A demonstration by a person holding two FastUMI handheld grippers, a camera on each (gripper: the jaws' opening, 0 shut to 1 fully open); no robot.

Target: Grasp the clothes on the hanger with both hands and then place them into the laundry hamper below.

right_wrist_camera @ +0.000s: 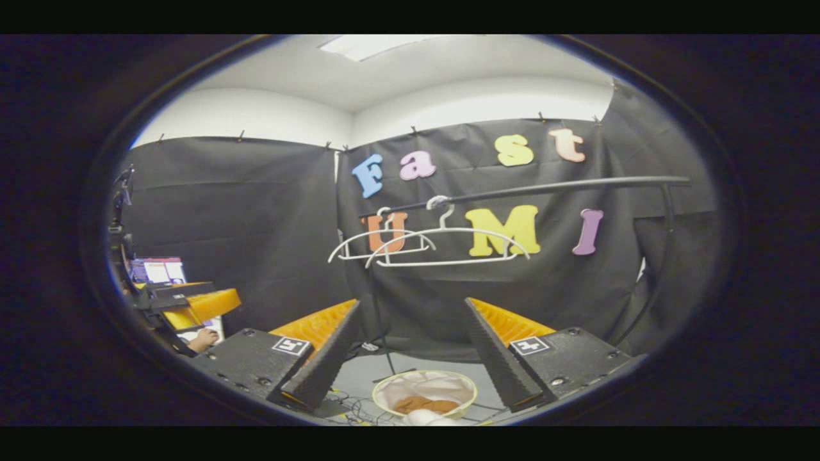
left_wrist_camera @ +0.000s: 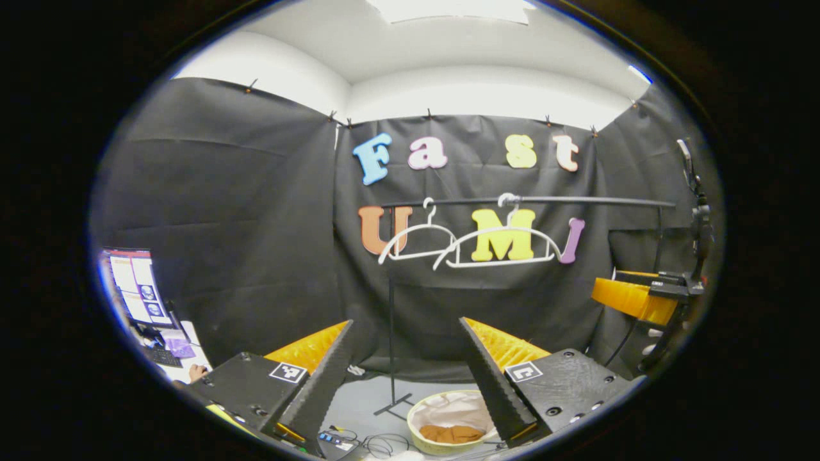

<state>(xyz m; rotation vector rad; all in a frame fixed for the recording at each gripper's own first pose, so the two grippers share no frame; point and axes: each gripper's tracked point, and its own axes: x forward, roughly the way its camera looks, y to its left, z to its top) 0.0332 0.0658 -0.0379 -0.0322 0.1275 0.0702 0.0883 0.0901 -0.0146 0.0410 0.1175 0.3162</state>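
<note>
So where we're at: both of our grippers are up and spread wide with nothing between the fingers. The left gripper [left_wrist_camera: 407, 378] is released and pointing at the rack, and the right gripper [right_wrist_camera: 413, 362] is the same, jaws apart and gripping nothing.

Just past the fingertips, down on the floor, sits the round laundry hamper [left_wrist_camera: 419, 435] with its pale liner. There's a brown garment [left_wrist_camera: 451, 434] lying in the bottom of it, also clear from the right gripper view [right_wrist_camera: 424, 404]. We'd guess that's the clothing off the rack, though it's small and partly cut off by the fingers, so we can't say what kind of garment it is.

Farther back, the black rail [left_wrist_camera: 576, 201] carries two white hangers [left_wrist_camera: 493, 246], and both look bare.

Our read is that the job's basically done: clothes in the hamper, hangers stripped, grippers let go. Nothing obvious left to grab unless more gets hung up.
</note>
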